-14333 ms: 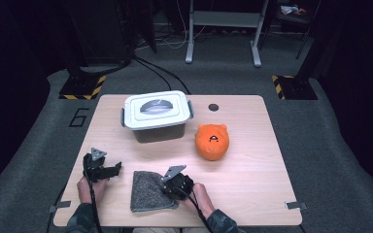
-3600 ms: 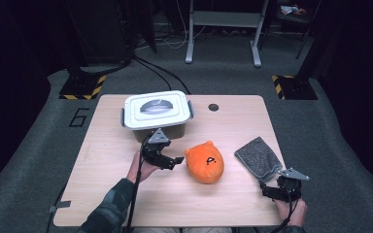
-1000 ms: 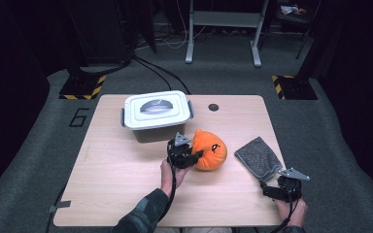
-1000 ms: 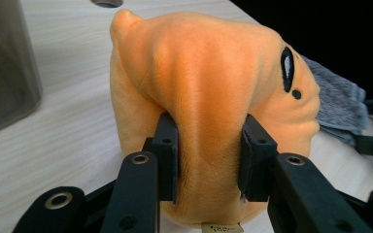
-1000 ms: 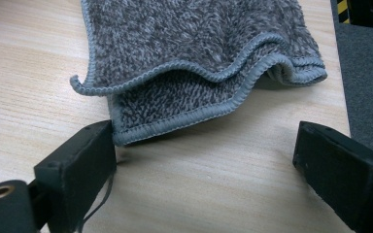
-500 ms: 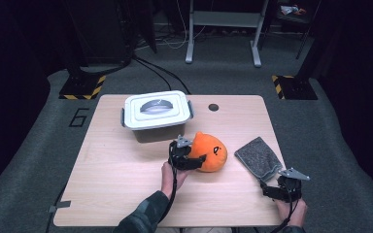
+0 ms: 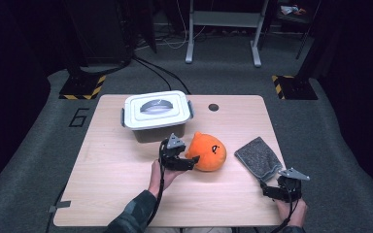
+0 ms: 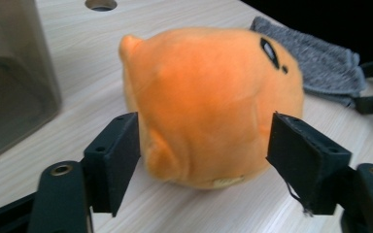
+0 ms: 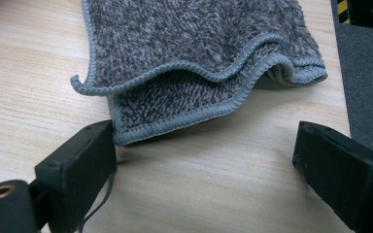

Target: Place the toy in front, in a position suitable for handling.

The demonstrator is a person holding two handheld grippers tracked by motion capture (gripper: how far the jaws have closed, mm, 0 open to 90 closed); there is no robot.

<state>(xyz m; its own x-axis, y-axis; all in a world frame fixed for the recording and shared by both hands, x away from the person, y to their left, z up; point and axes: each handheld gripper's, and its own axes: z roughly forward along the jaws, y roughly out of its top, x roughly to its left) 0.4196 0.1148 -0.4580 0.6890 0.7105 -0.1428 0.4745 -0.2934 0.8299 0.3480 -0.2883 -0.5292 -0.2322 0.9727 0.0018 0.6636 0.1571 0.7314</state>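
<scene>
An orange plush toy with a small black face lies in the middle of the wooden table. My left gripper reaches it from the left. In the left gripper view its open jaws stand on either side of the plush, close to its flanks, and the plush is not squeezed. A folded grey cloth lies near the right edge. My right gripper rests open just in front of it. In the right gripper view the cloth lies ahead of the jaws, its near corner by the left jaw.
A white-lidded plastic box with a grey handle stands at the back, just left of the plush. A round cable hole sits near the far edge. The table's right edge is close beside the cloth. Dark floor surrounds the table.
Since the earliest frame the cloth has gone from front centre to the right side and the plush to the middle. My left gripper has closed in around the plush; the last second shows hardly any movement.
</scene>
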